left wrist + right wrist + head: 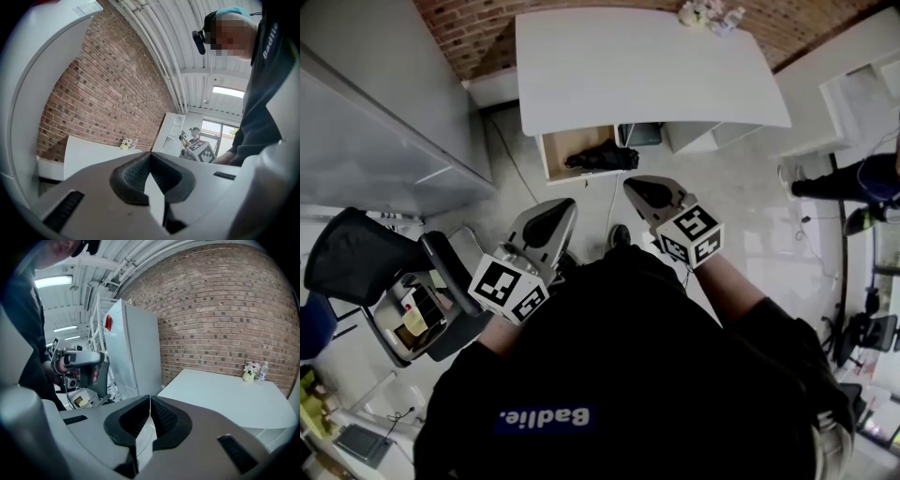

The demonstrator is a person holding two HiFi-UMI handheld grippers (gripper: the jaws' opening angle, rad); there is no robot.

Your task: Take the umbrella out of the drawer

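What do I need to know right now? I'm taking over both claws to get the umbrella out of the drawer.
Left claw: shut, empty, in the air short of the drawer.
Right claw: shut, empty, also in the air.
Drawer: open under the white desk, with the black umbrella lying inside.
Done: the drawer is open.
Left: open a claw, reach in, grip the umbrella and lift it out.
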